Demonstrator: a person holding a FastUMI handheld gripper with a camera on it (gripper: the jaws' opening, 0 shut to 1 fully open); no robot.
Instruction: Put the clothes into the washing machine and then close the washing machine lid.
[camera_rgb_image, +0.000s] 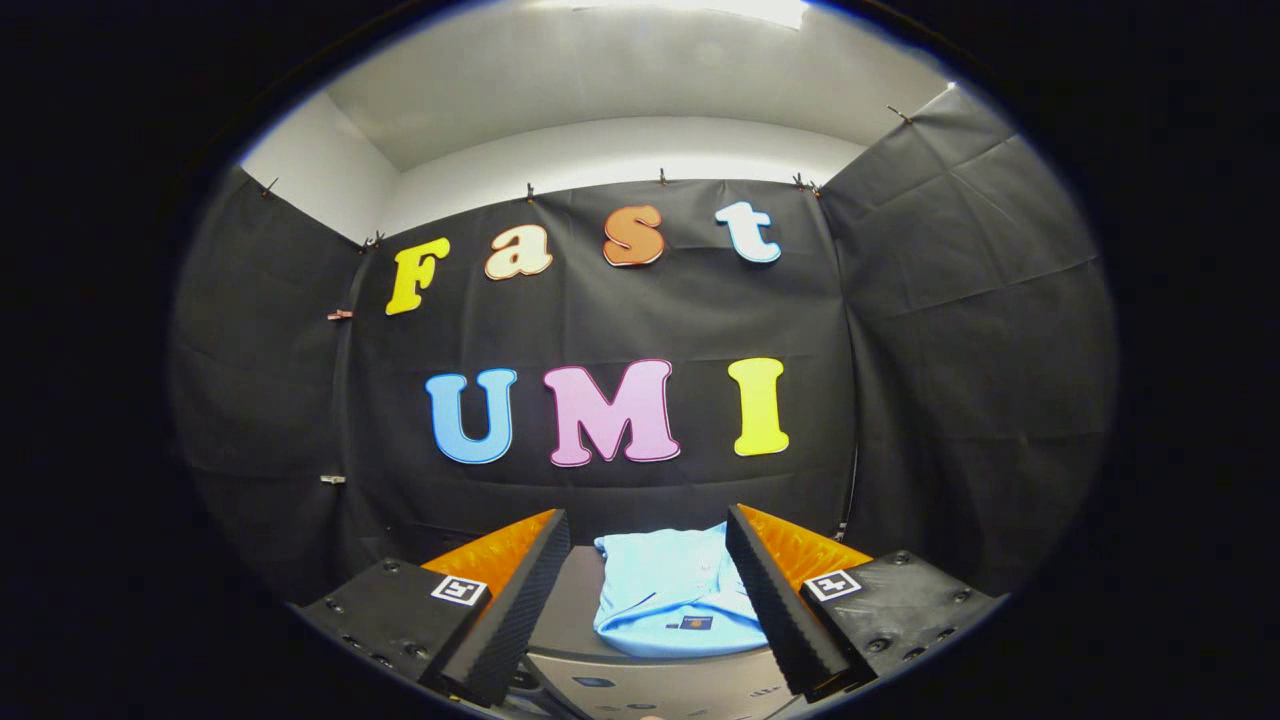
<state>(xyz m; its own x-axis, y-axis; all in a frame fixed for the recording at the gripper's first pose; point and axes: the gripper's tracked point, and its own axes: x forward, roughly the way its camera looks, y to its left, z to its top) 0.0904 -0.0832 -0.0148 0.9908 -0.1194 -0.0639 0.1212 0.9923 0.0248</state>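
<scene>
A folded light blue garment (672, 592) with a small dark label lies on the flat grey top of the washing machine (572, 610), whose front control strip shows just below it. My gripper (648, 540) hangs above it, its two black ribbed fingers (520, 600) spread wide apart with orange backs. The garment shows in the gap between the fingers, closer to the right one, which overlaps its right edge. Nothing is held between the fingers.
Black cloth walls close the booth behind the machine and on both sides. A thin dark cable (850, 490) hangs down the back right corner. White wall and ceiling show above the cloth.
</scene>
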